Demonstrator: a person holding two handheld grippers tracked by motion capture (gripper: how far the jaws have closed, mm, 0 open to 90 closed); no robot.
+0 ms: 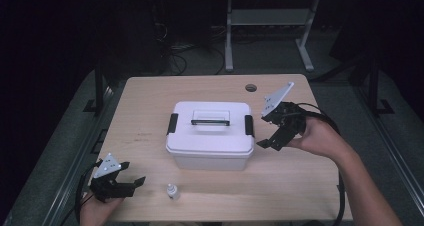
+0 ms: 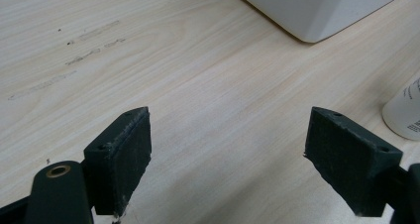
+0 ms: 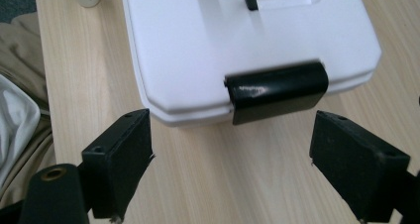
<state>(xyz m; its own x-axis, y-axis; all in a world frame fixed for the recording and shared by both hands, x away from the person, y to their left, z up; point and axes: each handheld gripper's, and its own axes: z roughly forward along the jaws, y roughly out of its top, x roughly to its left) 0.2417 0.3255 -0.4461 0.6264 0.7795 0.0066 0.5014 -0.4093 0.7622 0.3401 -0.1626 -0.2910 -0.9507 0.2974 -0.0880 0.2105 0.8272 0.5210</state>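
Fingers facing box's black latch, lengthwise crosswise.

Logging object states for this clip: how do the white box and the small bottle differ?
The white box is far larger than the small bottle. The box sits mid-table with black side latches and a lid handle; the bottle stands near the front edge, plain and latchless. Both are white and untouched.

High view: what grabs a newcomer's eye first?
The white lidded box at the middle of the wooden table, with a black latch at each end and a handle on its lid. The right gripper hovers open beside the box's right-end latch, facing it in the right gripper view. The left gripper sits open near the front left edge, a small white bottle just to its right.
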